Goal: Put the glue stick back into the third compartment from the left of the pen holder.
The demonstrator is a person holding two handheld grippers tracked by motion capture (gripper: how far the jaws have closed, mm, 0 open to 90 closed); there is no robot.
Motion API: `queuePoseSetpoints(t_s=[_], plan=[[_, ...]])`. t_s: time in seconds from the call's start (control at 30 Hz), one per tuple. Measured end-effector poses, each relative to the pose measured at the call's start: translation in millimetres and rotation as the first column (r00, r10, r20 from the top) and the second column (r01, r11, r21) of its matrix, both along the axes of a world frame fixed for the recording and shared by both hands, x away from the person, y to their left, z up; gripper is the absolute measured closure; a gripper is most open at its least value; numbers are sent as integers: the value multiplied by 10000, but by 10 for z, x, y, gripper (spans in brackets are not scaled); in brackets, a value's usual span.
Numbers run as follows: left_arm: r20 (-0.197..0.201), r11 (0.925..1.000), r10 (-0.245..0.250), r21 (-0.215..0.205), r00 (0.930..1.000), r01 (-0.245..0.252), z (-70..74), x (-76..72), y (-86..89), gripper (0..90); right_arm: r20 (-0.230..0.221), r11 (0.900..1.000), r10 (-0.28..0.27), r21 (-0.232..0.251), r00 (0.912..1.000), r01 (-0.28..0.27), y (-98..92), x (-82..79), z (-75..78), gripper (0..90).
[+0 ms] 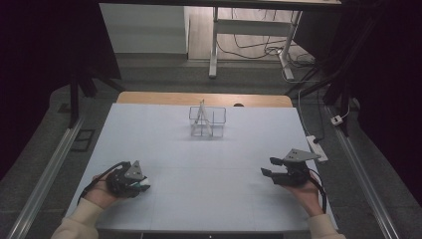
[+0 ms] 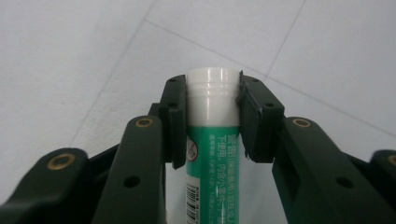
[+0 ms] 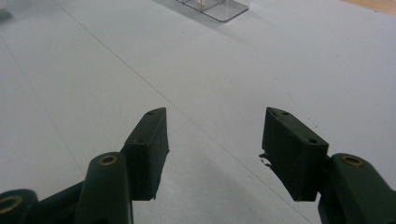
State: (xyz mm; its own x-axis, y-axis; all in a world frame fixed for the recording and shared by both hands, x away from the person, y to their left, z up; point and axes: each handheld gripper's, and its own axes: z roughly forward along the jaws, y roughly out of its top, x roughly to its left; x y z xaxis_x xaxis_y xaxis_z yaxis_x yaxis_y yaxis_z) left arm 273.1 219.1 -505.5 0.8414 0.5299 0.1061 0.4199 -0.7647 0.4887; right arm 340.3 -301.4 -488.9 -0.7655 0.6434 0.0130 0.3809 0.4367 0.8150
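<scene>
Green-and-white glue stick (image 2: 212,140) sits clamped at its white cap in your left hand-held gripper (image 1: 130,180); carry it level toward the clear plastic organiser (image 1: 207,121), right hand-held gripper (image 3: 215,140) wide, empty.

Desk: pale white flat top (image 1: 199,149) with a wooden far edge.
Organiser: clear plastic compartment box (image 1: 207,121), far centre of the desk, a thin stick leaning inside.
Floor: white power strip (image 1: 317,148) right of the desk; tangled cables beyond.
</scene>
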Motion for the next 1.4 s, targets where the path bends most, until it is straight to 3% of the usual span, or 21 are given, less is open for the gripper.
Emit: queuePoseSetpoints(t_s=[0.27, 0.5, 0.6, 0.8, 1.13, 1.2, 1.4], plan=[[231, 9944, 601, -889, 9979, -578, 74, -2, 100, 650, 31, 10000, -19, 15, 10000, 19, -4, -1, 3, 400], [522, 9827, 1008, -1613, 9935, -912, 156, -22, 173, 650, 16, 10000, 2, 33, 10000, -2, -14, -2, 11, 400], [582, 9742, 1275, -1948, 9901, -1140, 182, -20, 199, 649, 13, 10000, -22, 25, 10000, 22, -13, -2, 9, 400], [754, 9505, 1722, -2746, 9822, -1455, 227, -26, 249, 649, -50, 9999, 39, 94, 10000, -38, -1, 0, -9, 399], [787, 9185, 2138, -3557, 9737, -1730, 292, -47, 274, 648, -50, 10000, -23, 64, 10000, 24, -7, 0, -19, 390], [836, 9099, 2261, -3739, 9705, -1798, 303, -51, 271, 648, -72, 10000, -27, 47, 10000, 27, -10, 3, -25, 389], [930, 8742, 2616, -4446, 9607, -1951, 332, -47, 274, 648, -124, 9999, -58, 82, 9999, 59, -17, 10, -44, 389]])
